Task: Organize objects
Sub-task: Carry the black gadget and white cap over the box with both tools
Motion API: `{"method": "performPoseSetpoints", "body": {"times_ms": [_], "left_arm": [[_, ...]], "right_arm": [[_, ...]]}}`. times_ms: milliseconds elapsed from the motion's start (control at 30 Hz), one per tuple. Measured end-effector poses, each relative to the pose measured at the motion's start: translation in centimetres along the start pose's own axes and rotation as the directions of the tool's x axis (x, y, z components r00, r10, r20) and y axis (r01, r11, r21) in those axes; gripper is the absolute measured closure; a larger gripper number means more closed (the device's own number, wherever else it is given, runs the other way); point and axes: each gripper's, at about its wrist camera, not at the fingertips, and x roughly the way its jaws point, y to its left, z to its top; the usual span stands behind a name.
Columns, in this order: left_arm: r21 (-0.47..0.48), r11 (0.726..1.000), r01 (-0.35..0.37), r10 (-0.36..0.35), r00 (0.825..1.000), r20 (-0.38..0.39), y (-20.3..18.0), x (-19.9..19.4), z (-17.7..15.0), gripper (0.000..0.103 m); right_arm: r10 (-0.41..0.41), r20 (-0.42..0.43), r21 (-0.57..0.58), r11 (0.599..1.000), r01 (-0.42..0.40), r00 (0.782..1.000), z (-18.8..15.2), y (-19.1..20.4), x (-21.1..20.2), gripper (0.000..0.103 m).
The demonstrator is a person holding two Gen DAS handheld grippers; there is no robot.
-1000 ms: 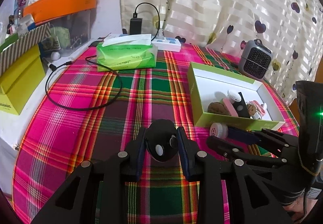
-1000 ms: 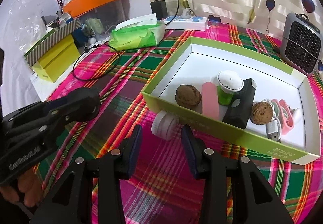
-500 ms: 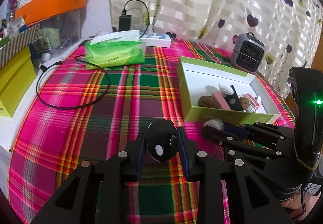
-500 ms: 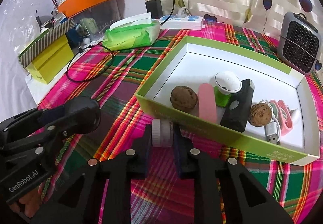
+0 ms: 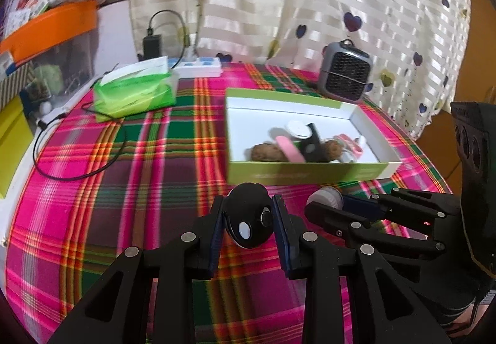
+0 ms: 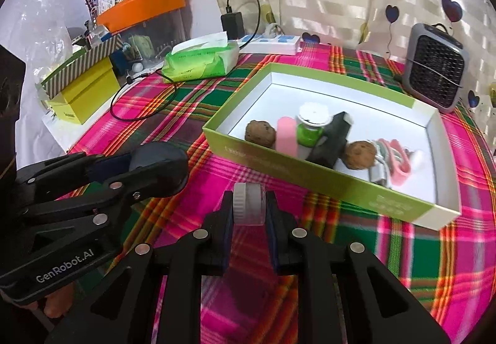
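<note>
My left gripper (image 5: 249, 216) is shut on a round black gadget (image 5: 248, 213) with a white button, held above the plaid cloth. My right gripper (image 6: 249, 204) is shut on a small white jar (image 6: 249, 203), also seen in the left wrist view as the white jar (image 5: 325, 196) beside the left gripper. Just ahead of both lies a green box (image 6: 310, 179) with a white inside, holding two brown balls, a pink strip, a green bottle with a white cap, a black case and a pink cable bundle. The green box (image 5: 310, 172) appears in the left wrist view too.
A green tissue pack (image 5: 135, 91) and a black cable (image 5: 77, 170) lie at the back left. A white power strip (image 5: 201, 68) and a grey mini fan (image 5: 345, 72) stand by the curtain. Yellow boxes (image 6: 83, 96) and an orange-lidded bin (image 6: 142, 7) sit off the table's left edge.
The right gripper closed on the white jar and lifted it off the cloth. Both grippers have shifted across the table, so the green box now sits more centred ahead of the left gripper.
</note>
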Motion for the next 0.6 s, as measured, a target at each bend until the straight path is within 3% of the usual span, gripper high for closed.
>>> {"method": "performPoseSetpoints", "body": {"times_ms": [600], "left_arm": [[0.061,0.998,0.002,-0.002,1.000,0.006,-5.0,0.0,0.2,0.075]], "right_arm": [[-0.030,0.047,0.033,0.999,0.028,0.998,-1.3,-3.5,-3.3,0.083]]}}
